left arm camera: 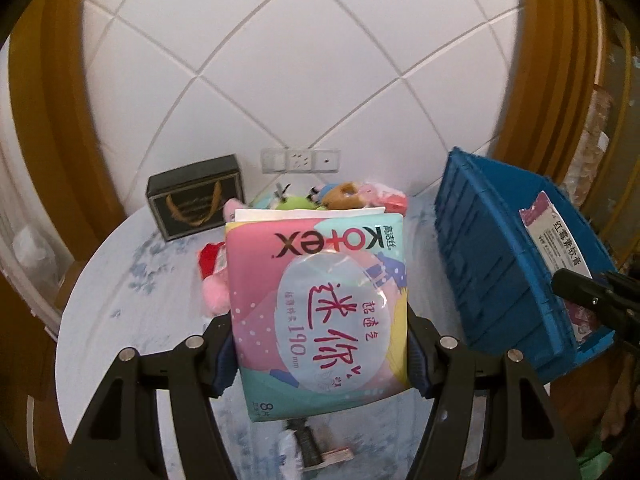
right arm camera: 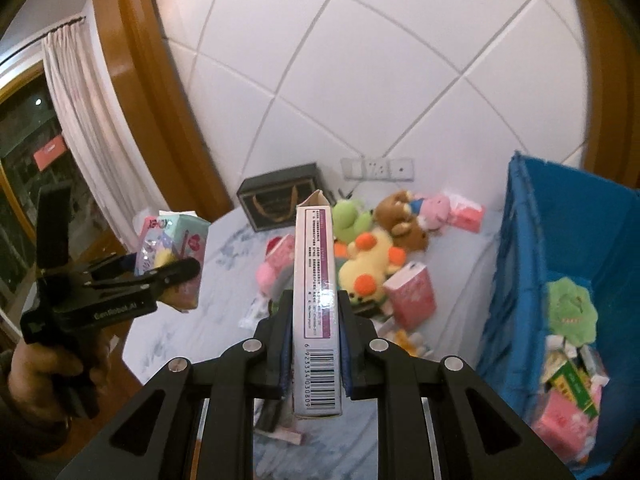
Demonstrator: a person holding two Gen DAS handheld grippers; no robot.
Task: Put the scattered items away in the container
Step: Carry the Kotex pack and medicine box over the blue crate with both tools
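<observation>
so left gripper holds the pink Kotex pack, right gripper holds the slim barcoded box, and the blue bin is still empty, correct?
Not quite: the blue bin is not empty. The right wrist view shows a green plush and packets inside. The left gripper does hold the Kotex pack, and the right gripper the slim box.

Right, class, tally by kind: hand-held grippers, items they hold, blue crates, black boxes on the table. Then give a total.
Hand-held grippers: 2, left hand-held gripper, right hand-held gripper
Held items: 2, pastel pack, purple-edged box
Blue crate: 1
Black box: 1
Total: 6
</observation>
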